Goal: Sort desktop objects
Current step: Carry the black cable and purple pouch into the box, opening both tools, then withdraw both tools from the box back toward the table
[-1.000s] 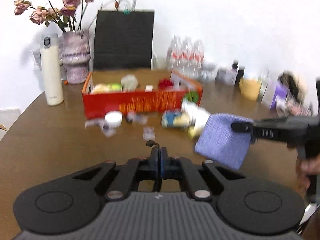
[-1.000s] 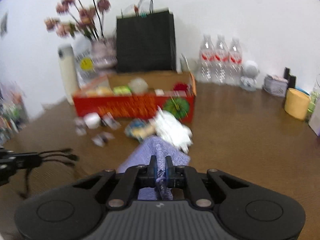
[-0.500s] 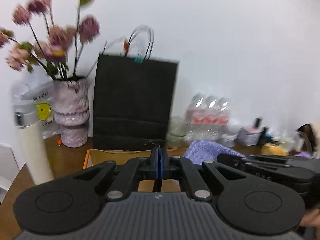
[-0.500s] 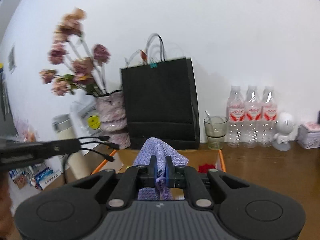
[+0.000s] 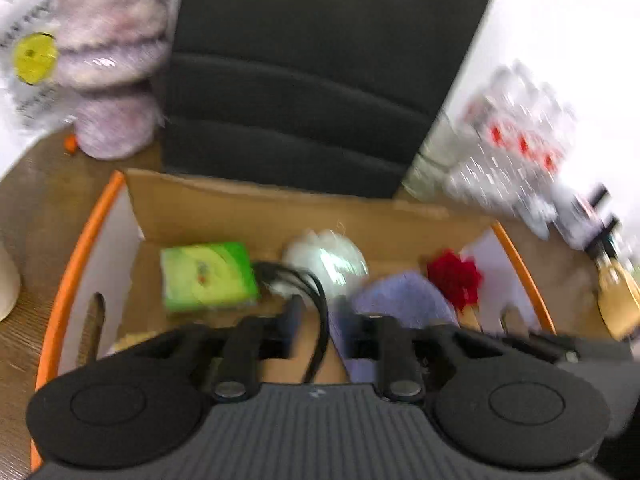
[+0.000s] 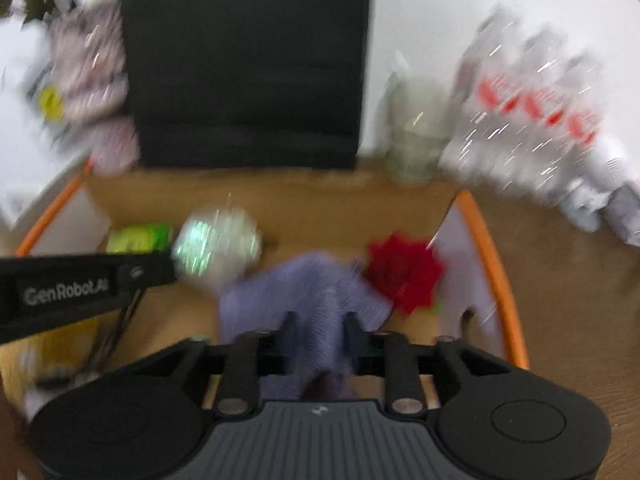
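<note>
Both grippers hang over the open orange-rimmed cardboard box (image 5: 86, 236). My left gripper (image 5: 316, 320) is open, and a black cable (image 5: 308, 280) loops between its fingers down into the box. My right gripper (image 6: 318, 326) is open, and the purple knitted cloth (image 6: 308, 292) lies between and under its fingers in the box; the cloth also shows in the left wrist view (image 5: 400, 300). The left gripper's arm (image 6: 76, 288) crosses the right wrist view at the left.
In the box lie a green packet (image 5: 208, 276), a shiny white ball (image 5: 328, 260) and a red bow (image 5: 456, 280). Behind the box stand a black paper bag (image 5: 312, 68), a pink vase (image 5: 112, 60), a glass (image 6: 416, 136) and water bottles (image 6: 532, 120).
Both grippers tilted down from facing the wall to over the box and opened. The black cable and the purple cloth, gripped before, now hang or lie loose in the box.
</note>
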{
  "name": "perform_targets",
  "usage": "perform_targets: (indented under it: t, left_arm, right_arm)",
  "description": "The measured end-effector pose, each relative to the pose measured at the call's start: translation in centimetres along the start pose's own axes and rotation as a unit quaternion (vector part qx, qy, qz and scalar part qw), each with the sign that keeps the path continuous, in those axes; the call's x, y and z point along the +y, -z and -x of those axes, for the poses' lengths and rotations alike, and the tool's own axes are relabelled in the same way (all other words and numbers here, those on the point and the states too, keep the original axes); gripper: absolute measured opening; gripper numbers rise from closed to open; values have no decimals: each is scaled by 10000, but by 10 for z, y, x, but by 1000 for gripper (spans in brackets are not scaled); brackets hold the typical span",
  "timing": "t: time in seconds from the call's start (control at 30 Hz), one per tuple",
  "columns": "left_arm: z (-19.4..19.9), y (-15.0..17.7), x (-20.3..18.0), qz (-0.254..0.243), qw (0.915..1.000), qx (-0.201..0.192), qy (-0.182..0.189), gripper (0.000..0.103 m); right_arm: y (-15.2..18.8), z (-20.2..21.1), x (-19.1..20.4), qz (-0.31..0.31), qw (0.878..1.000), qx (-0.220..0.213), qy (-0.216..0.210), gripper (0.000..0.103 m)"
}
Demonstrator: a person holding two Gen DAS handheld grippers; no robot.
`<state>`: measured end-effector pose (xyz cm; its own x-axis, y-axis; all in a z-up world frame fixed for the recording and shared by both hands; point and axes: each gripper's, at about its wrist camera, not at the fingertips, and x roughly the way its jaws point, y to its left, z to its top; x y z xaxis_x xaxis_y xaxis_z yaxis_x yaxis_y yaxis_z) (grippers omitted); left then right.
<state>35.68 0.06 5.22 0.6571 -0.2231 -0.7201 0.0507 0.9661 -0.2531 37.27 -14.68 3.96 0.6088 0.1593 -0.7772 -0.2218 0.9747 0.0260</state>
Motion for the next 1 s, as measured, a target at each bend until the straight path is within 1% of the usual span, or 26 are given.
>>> perform_targets:
  t: [0.03, 0.07, 0.1, 0.13, 0.17, 0.23, 0.27, 0.3, 0.33, 0.4, 0.43, 0.47, 0.5, 0.57, 0.63, 0.7, 0.8, 0.83, 0.87, 0.9, 0.93, 0.97, 1.0]
  left_arm:
    - [7, -1, 4, 0, 9999, -40, 128, 47]
    - [17, -3, 7, 45, 9997, -134, 201, 49]
    - [28, -4, 10, 74, 9994, -237, 231, 53]
    - [41, -6, 14, 88, 9991, -373, 197, 57]
    - [54, -5, 18, 147, 9983, -558, 73, 65]
    - [69, -4, 24, 189, 9974, -673, -176, 67]
    - [75, -3, 26, 179, 9975, -632, -253, 67]
    - [81, -2, 28, 179, 9976, -586, -319, 69]
    - [87, -1, 30, 151, 9975, -572, -389, 70]
    - [99, 1, 29, 23, 9964, -588, -603, 79]
    - [107, 1, 28, -60, 9955, -571, -749, 82]
    - [113, 0, 26, -101, 9948, -506, -873, 87]
    - [117, -2, 23, -107, 9943, -426, -973, 94]
    - [128, -5, 22, 6, 9928, -306, -1159, 102]
    - [139, -2, 20, -13, 9927, -297, -1170, 103]
    - [148, 3, 15, -116, 9916, -269, -1257, 103]
    - [160, 10, 9, -225, 9899, -330, -1362, 103]
    - [166, 14, 6, -224, 9886, -463, -1416, 103]
    - [172, 19, 3, -214, 9866, -693, -1465, 103]
    - [179, 28, 0, -263, 9832, -980, -1515, 103]
    - [185, 39, -3, -353, 9781, -1309, -1583, 103]
    - [191, 51, -6, -429, 9722, -1655, -1601, 103]
    - [195, 64, -9, -495, 9656, -1997, -1591, 103]
  right_arm:
    - [0, 8, -5, -87, 9999, -46, -58, 45]
    - [-3, 17, -11, -179, 9997, -89, -118, 56]
    - [-6, 27, -18, -269, 9994, -147, -173, 64]
    - [-11, 34, -23, -308, 9992, -181, -200, 67]
    - [-15, 42, -27, -304, 9991, -198, -228, 67]
    - [-21, 56, -33, -311, 9984, -297, -362, 67]
    - [-23, 62, -36, -338, 9981, -315, -399, 64]
    - [-23, 71, -38, -357, 9979, -357, -403, 57]
    - [-23, 78, -37, -312, 9979, -374, -430, 55]
    - [-23, 90, -34, -277, 9972, -357, -588, 54]
    - [-23, 95, -31, -239, 9969, -352, -665, 52]
    - [-23, 100, -28, -192, 9969, -353, -683, 51]
    - [-23, 107, -26, -129, 9970, -370, -670, 51]
    - [-23, 119, -23, -75, 9969, -378, -685, 51]
    - [-19, 130, -22, -102, 9967, -391, -704, 52]
    - [-13, 139, -22, -120, 9969, -400, -661, 57]
    - [-3, 150, -24, -127, 9968, -423, -668, 58]
    - [1, 155, -25, -133, 9963, -496, -682, 59]
    - [6, 161, -25, -137, 9953, -632, -722, 63]
    - [13, 169, -26, -148, 9931, -867, -779, 67]
    - [23, 177, -25, -131, 9894, -1186, -827, 69]
    - [32, 183, -24, -70, 9849, -1499, -865, 73]
    - [45, 190, -23, -21, 9787, -1857, -874, 80]
